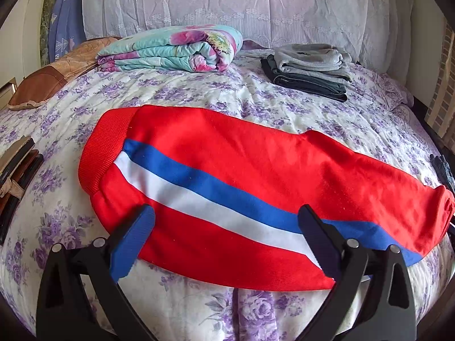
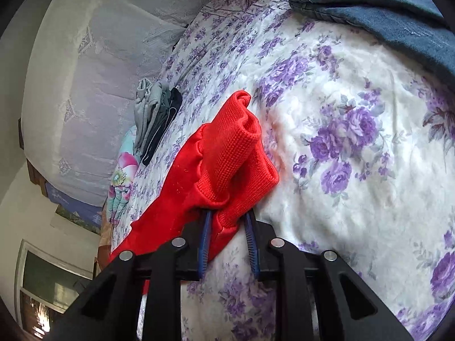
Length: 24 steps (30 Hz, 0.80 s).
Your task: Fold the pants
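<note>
In the left wrist view, red track pants [image 1: 227,176] with a blue and a white side stripe are seen laid across the middle of the frame on a bedspread [image 1: 176,96] printed with purple flowers. The ribbed cuff lies at the centre left. The left gripper [image 1: 224,227] is held at the bottom of the frame with its jaws spread wide; the lower edge of the pants lies between the fingers, and nothing is gripped. A folded floral quilt [image 1: 170,49] is seen at the upper left and a stack of folded grey and dark clothes [image 1: 310,69] at the upper right.

In the right wrist view, which is tilted, the right gripper [image 2: 229,221] is seen at the bottom centre, its jaws drawn nearly together on a bunched ribbed end of the red pants [image 2: 227,153]; how much fabric lies between the pads is hard to tell, since the cloth hides their tips. Blue jeans [image 2: 384,8] lie at the upper right on the bedspread [image 2: 355,142].
</note>
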Motion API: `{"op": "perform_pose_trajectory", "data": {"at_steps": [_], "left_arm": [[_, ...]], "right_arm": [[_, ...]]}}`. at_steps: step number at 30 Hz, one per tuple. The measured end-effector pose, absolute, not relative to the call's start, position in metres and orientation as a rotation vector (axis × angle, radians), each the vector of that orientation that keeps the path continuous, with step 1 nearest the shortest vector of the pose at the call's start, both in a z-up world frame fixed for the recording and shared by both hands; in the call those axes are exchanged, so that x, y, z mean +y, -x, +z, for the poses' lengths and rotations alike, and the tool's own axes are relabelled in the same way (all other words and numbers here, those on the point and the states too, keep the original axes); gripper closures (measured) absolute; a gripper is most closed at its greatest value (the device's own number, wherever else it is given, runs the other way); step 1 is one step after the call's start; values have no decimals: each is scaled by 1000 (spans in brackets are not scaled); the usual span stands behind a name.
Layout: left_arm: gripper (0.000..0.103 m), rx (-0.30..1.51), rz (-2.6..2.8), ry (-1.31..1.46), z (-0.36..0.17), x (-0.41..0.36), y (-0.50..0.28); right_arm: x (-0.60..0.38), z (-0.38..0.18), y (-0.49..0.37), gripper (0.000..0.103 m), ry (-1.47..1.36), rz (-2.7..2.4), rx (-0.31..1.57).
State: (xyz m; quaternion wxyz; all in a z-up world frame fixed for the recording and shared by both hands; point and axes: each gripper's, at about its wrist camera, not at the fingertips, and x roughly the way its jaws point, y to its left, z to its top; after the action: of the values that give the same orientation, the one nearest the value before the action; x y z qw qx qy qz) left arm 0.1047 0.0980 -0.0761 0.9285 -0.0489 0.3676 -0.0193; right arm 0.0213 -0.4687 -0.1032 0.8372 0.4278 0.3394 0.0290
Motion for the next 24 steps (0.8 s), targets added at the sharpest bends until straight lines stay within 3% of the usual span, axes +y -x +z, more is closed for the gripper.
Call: {"op": "perform_pose_trajectory", "data": {"at_steps": [9, 13, 15, 18, 20, 24], "left_arm": [[5, 762, -16, 92, -76, 91, -99], [5, 749, -31, 35, -81, 70, -88], [5, 745, 1, -25, -85, 60, -85], [5, 752, -12, -24, -85, 62, -85], [5, 752, -28, 5, -86, 67, -86], [5, 738, -21, -16, -90, 64, -86]], "right_arm": [[-483, -54, -27, 89, -764, 42, 571], [-514, -103, -25, 91, -844, -7, 688], [-514, -99, -16, 89, -832, 16, 664], [-520, -76, 12, 59, -837, -107, 555], [-526, -64, 21, 57, -848, -126, 498], [-519, -63, -8, 58, -865, -35, 567]]}}
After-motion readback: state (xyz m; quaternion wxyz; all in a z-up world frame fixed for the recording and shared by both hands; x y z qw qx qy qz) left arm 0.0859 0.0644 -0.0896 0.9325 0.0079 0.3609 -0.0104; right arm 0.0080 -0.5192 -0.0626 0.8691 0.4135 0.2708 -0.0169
